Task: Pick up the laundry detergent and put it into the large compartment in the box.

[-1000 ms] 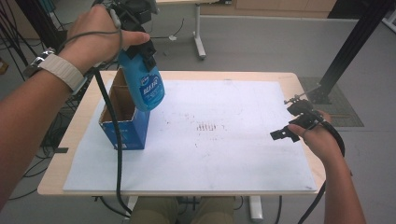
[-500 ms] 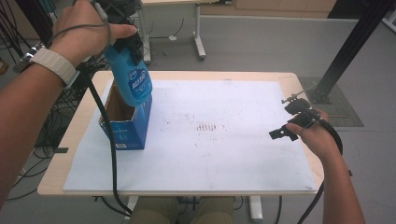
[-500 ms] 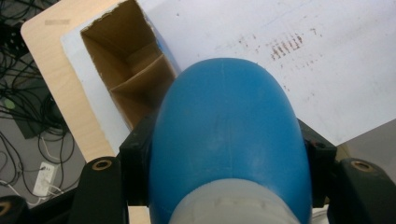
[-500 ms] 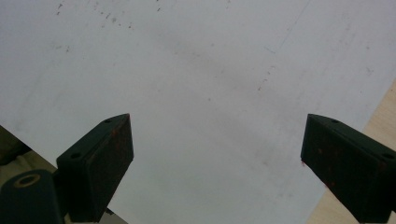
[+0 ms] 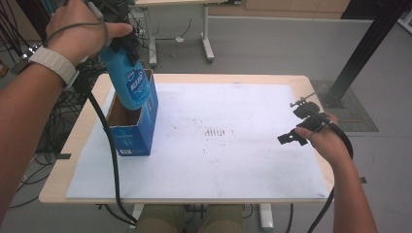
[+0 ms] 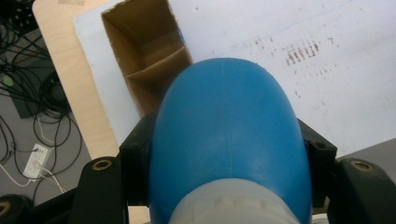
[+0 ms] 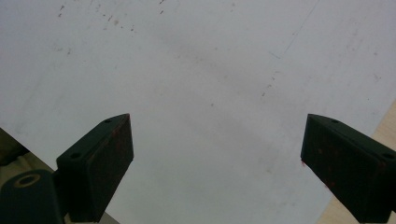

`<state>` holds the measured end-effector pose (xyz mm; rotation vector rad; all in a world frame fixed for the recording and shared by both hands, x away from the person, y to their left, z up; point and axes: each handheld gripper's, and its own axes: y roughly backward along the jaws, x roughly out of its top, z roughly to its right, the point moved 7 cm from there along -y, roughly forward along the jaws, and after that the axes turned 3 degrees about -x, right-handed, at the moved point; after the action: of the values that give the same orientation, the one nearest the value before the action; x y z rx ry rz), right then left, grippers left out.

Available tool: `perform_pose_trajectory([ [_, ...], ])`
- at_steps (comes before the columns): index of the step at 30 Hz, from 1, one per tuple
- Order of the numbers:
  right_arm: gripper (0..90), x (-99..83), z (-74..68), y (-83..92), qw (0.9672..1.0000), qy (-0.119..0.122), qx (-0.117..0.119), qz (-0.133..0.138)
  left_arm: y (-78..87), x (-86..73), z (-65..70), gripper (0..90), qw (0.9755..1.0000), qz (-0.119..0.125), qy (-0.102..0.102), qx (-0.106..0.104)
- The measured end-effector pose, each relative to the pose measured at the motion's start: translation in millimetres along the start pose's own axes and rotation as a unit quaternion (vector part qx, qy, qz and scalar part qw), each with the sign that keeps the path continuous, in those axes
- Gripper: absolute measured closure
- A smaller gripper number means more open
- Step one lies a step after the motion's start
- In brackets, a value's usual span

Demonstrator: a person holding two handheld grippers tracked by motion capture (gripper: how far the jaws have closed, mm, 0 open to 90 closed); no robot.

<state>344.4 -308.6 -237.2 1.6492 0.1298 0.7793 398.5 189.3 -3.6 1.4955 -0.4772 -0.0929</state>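
A blue bottle [image 5: 130, 82] with a white label hangs bottom-down over the open blue cardboard box [image 5: 138, 133] at the table's left, its base just inside the box mouth. My left gripper [image 5: 124, 41] is shut on the bottle near its top. In the left gripper view the bottle [image 6: 224, 135] sits between both jaws, and the box's brown inside with a cardboard divider [image 6: 159, 70] lies beyond it. My right gripper [image 5: 297, 128] rests over the white mat near the table's right edge. Its jaws [image 7: 215, 163] stand wide apart with nothing between them.
A white mat [image 5: 218, 165] with a faint dark smudge [image 5: 216, 132] covers most of the wooden table [image 5: 85, 141]. The left gripper's black cable [image 5: 109, 160] trails down past the box's front. Cables lie on the floor to the left; a black post [image 5: 357, 53] stands at the right.
My left hand has carried the bottle leftward from beside the box to over its opening, and the bottle now stands more upright. The right gripper has stayed in place.
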Motion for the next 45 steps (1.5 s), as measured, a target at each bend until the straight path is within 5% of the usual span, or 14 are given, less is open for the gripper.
perform_pose_trajectory([
  [18, 9.3, 0.8, 2.9, -3.4, 1.0, 0.0, 0.003, 0.0, -9.5, -2.5, -17.2, 38.0, 0.9993, -0.003, 0.037, 0.009],
  [45, 9.3, 2.8, 4.4, -9.3, 1.0, -0.002, 0.006, -0.003, -27.4, -0.5, -30.8, 38.0, 0.9972, -0.013, 0.067, 0.03],
])
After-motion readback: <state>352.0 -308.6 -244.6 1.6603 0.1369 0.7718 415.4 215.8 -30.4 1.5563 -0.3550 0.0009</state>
